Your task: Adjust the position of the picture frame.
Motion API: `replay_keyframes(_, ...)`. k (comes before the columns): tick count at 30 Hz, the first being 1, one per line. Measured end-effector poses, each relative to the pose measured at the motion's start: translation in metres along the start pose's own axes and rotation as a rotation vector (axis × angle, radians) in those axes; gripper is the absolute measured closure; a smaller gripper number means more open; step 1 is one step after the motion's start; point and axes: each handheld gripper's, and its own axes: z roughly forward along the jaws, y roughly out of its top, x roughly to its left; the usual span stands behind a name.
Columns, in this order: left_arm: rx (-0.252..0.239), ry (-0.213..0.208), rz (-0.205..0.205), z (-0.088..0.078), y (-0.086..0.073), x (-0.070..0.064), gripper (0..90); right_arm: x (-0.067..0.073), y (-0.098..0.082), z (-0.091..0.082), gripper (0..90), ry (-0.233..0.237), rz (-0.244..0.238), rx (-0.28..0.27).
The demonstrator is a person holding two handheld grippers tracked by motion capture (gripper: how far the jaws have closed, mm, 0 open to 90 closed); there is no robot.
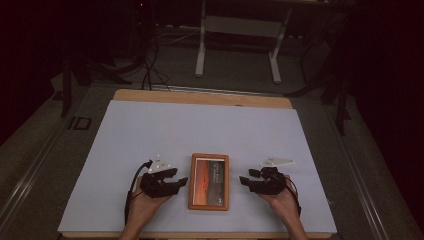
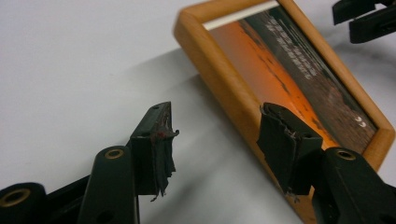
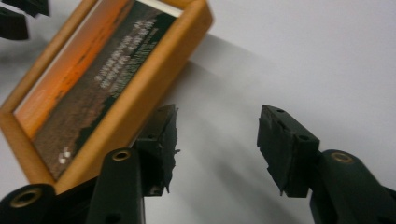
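Note:
A wooden picture frame [image 1: 209, 181] with an orange sunset print lies flat on the white sheet [image 1: 200, 130], near the front edge. My left gripper [image 1: 179, 176] sits just left of it, jaws open and pointing at its long side. My right gripper [image 1: 247, 178] sits just right of it, also open and pointing inward. In the left gripper view the gripper [image 2: 217, 126] has bare sheet between its pads, and the frame [image 2: 280, 65] runs behind the right-hand jaw. In the right gripper view the gripper [image 3: 217, 126] is likewise empty, with the frame [image 3: 102, 79] beside its left-hand jaw.
The white sheet covers a wooden table whose far edge [image 1: 200, 96] shows bare. Beyond it stand a white desk frame [image 1: 202, 45] and cables on a dark floor. Each gripper view catches the other gripper's jaws [image 2: 364, 18] [image 3: 18, 14] across the frame.

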Motion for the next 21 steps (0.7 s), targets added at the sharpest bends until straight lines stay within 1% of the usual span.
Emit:
replay_keyframes(1, 0.001, -0.014, -0.001, 0.002, 0.0, -0.001, 44.9, 0.002, 0.001, 0.001, 48.5, 0.007, -0.001, 0.007)
replay_keyframes(2, 0.004, -0.027, 0.004, 0.004, 0.0, -0.003, 44.7, 0.006, 0.001, 0.005, 49.0, 0.025, -0.002, 0.017)
replay_keyframes(3, 0.009, -0.032, 0.011, 0.005, 0.0, -0.004, 44.7, 0.006, 0.001, 0.005, 49.0, 0.025, -0.002, 0.017)
replay_keyframes(7, 0.031, -0.052, 0.011, 0.011, -0.001, -0.009, 45.0, 0.014, 0.003, 0.012, 48.6, 0.087, 0.012, 0.026)
replay_keyframes(9, 0.035, -0.064, 0.005, 0.014, -0.001, -0.01, 45.6, 0.02, 0.003, 0.016, 48.1, 0.095, 0.003, 0.035)
replay_keyframes(11, 0.05, -0.072, 0.012, 0.016, -0.001, -0.012, 46.0, 0.024, 0.004, 0.019, 48.2, 0.105, -0.001, 0.035)
replay_keyframes(13, 0.068, -0.08, 0.009, 0.02, -0.001, -0.014, 46.3, 0.024, 0.006, 0.02, 48.1, 0.122, 0.013, 0.033)
replay_keyframes(14, 0.07, -0.092, 0.006, 0.022, -0.001, -0.014, 45.6, 0.025, 0.006, 0.02, 48.0, 0.128, 0.021, 0.034)
replay_keyframes(15, 0.07, -0.097, -0.002, 0.023, -0.001, -0.015, 46.0, 0.025, 0.006, 0.022, 47.5, 0.145, 0.032, 0.039)
replay_keyframes(16, 0.072, -0.099, 0.002, 0.024, -0.001, -0.015, 46.0, 0.025, 0.006, 0.022, 47.5, 0.145, 0.032, 0.039)
replay_keyframes(18, 0.073, -0.097, -0.005, 0.025, 0.0, -0.017, 44.7, 0.027, 0.006, 0.025, 47.0, 0.159, 0.038, 0.049)
replay_keyframes(20, 0.078, -0.105, -0.022, 0.026, 0.0, -0.015, 43.6, 0.029, 0.005, 0.028, 45.6, 0.168, 0.044, 0.061)
replay_keyframes(21, 0.078, -0.111, -0.036, 0.026, 0.0, -0.015, 43.6, 0.029, 0.005, 0.03, 44.1, 0.176, 0.048, 0.066)
